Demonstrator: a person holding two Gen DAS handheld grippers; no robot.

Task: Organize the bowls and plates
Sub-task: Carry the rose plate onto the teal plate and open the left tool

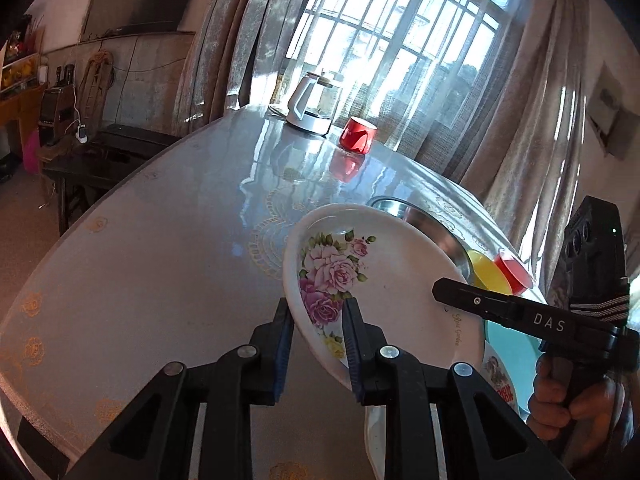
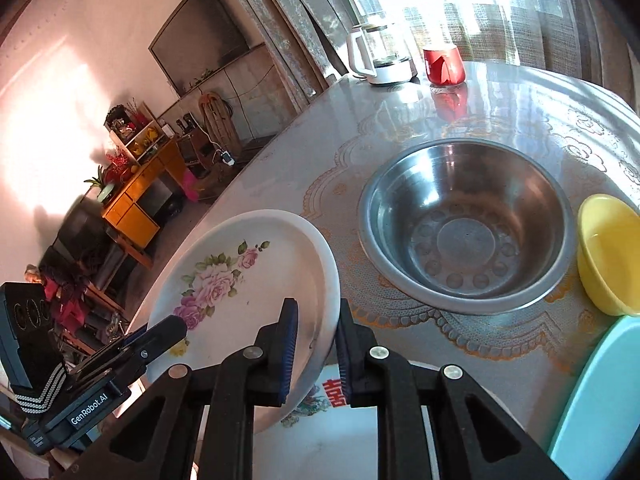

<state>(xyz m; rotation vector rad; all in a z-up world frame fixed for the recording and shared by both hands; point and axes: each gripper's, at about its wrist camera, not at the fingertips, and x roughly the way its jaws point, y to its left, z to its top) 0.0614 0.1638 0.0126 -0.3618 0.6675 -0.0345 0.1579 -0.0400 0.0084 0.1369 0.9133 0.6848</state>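
Observation:
A white plate with pink roses (image 1: 384, 280) (image 2: 248, 276) is held tilted above the table between both grippers. My left gripper (image 1: 318, 312) has its jaws around the plate's near rim. My right gripper (image 2: 318, 320) has its jaws around the opposite rim, and it shows from the side in the left wrist view (image 1: 452, 292). A steel bowl (image 2: 464, 224) sits on the table beyond the plate. A yellow bowl (image 2: 612, 252) stands right of it. A red bowl (image 1: 514, 272) shows behind the yellow one (image 1: 488, 272). A white printed plate (image 2: 340, 432) lies under the held plate, beside a turquoise plate (image 2: 600, 396).
The oval table (image 1: 160, 240) has a glossy lace-patterned cover. A white kettle (image 2: 380, 56) and a red cup (image 2: 444, 65) stand at the far end by the curtained window. A dark bench (image 1: 100, 156) and furniture lie left of the table.

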